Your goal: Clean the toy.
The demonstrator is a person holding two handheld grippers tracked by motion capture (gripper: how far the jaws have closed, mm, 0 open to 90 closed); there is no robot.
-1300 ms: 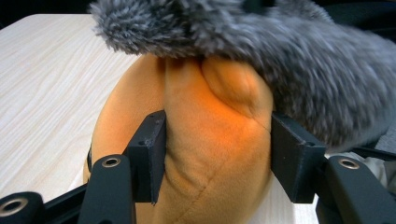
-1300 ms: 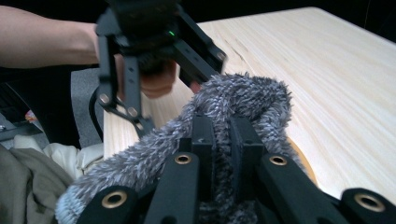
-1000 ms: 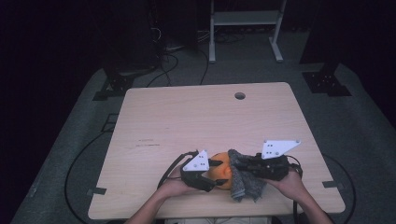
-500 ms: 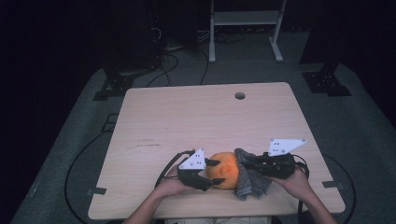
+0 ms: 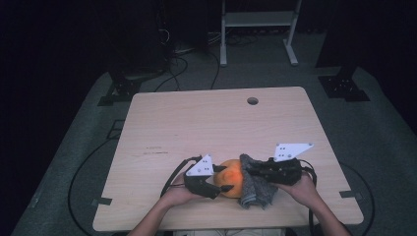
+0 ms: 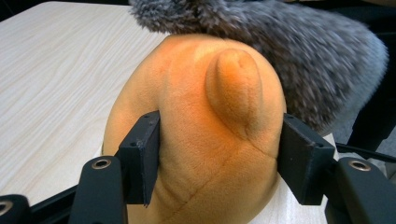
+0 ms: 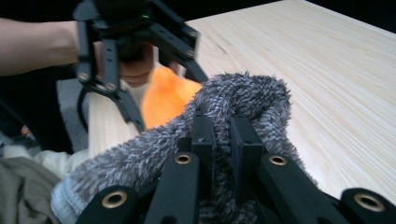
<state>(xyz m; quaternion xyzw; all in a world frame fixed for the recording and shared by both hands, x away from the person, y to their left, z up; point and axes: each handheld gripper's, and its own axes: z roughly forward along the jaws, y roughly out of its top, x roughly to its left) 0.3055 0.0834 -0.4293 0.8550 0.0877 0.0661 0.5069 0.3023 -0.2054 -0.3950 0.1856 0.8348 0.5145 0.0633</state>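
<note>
My high view looking forward and down over the whole surface (image 5: pixel 196 128), my left gripper view close behind its jaws, my right gripper view likewise close, all three sharing the orange plush (image 6: pixel 205 140).

We count: one orange plush toy (image 5: pixel 233 177), one grey fuzzy cloth (image 5: pixel 255 189), two grippers, left (image 5: pixel 222 181) and right (image 5: pixel 246 169), one surface (image 5: pixel 206 128).

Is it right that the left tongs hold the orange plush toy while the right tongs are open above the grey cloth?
Not quite. The right tongs are shut on the grey cloth, as the right gripper view shows. The left tongs do hold the orange plush toy.
</note>
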